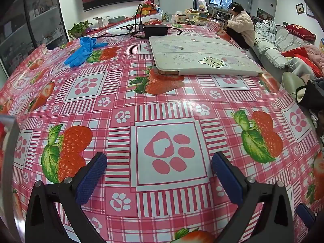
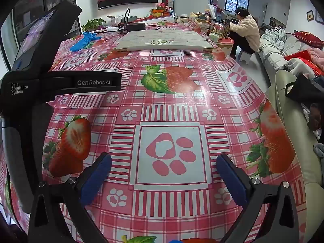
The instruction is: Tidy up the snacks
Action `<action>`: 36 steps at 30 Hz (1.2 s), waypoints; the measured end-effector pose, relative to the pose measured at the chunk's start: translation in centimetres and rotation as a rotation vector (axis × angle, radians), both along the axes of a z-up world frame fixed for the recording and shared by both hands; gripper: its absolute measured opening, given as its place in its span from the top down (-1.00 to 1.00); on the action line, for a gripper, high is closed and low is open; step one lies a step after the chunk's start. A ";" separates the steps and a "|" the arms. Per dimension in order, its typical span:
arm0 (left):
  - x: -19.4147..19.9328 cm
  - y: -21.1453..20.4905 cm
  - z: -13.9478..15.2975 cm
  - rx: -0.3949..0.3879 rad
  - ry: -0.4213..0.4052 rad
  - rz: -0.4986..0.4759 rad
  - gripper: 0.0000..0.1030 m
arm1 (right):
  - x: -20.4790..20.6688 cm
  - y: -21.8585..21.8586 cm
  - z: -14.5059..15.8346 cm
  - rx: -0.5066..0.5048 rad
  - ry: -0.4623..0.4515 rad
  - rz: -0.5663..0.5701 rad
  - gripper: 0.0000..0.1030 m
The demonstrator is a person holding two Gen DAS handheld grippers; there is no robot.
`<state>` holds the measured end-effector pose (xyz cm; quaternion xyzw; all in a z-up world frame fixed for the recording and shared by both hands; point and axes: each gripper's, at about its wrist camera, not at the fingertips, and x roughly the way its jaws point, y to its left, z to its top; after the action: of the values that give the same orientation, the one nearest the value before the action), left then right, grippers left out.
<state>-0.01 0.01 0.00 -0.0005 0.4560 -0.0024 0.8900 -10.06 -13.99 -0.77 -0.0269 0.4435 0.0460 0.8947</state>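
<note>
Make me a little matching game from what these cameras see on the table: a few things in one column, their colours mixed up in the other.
Things:
1. gloves
2. folded mat
3. power adapter
4. tablecloth

Colours:
A. black
B. pink and white checks
C. blue
D. off-white

Pairs: 1-C, 2-D, 3-A, 4-B

Pink plaid tablecloth with strawberry and paw prints: glossy plastic, smooth, glare patch ahead of the jaws. Left gripper: matt black plastic arms, blue textured pads, bright metal screws. Ahead, far left: blue rubbery gloves, crumpled. Ahead: white folded mat, matt, scuffed.
</note>
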 end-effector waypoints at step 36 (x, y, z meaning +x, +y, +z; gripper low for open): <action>-0.2 0.1 0.0 0.000 0.000 -0.001 -1.00 | -0.3 -0.1 0.1 -0.001 -0.002 0.000 -1.00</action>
<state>-0.23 0.08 0.03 -0.0004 0.4560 -0.0028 0.8900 -10.32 -14.05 -0.67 -0.0273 0.4428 0.0456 0.8951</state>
